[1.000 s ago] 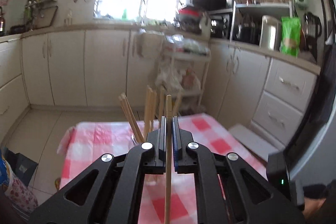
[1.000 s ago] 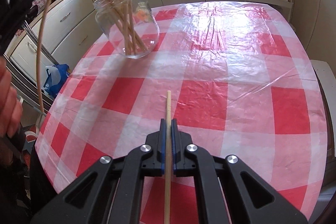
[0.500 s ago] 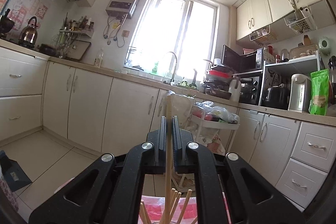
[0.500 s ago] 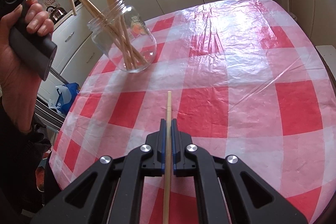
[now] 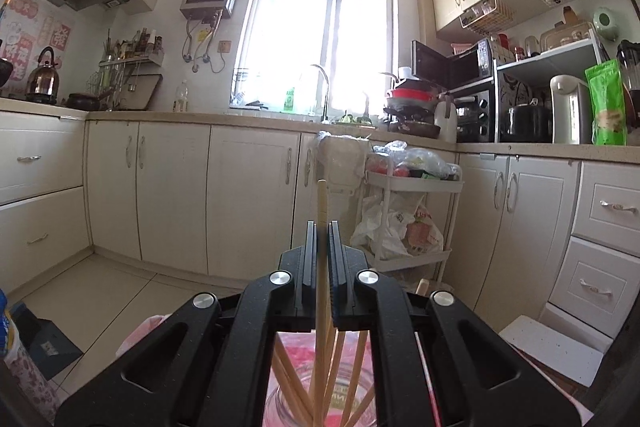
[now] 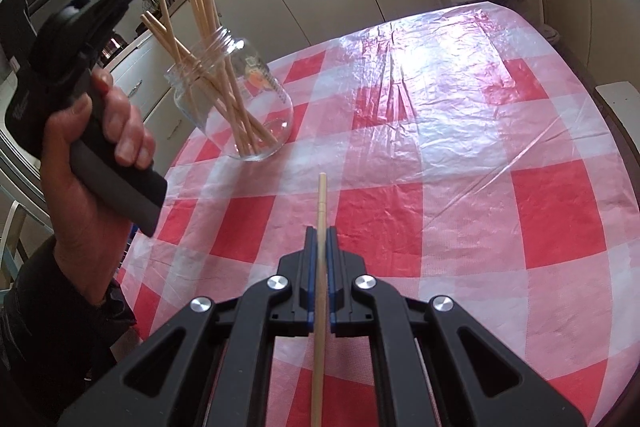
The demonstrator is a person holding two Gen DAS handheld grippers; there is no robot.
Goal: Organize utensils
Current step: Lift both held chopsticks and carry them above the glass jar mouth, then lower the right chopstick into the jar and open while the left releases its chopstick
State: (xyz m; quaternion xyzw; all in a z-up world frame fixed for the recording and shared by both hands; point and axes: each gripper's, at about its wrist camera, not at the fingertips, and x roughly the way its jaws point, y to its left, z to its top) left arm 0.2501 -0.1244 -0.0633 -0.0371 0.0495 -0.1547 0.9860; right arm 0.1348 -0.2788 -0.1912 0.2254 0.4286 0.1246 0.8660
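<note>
Fingers of the left gripper (image 5: 321,227) clamp one wooden chopstick (image 5: 320,291), held level over the glass jar (image 6: 236,99), its lower end dipping among the bundled chopsticks (image 6: 212,67) inside. The person's left hand (image 6: 92,155) grips the black handle, wrist raised beside the jar. The right gripper (image 6: 320,239) tilts down over the red-checked tablecloth (image 6: 460,187), clenched on a second chopstick (image 6: 320,287), well apart from the jar.
</note>
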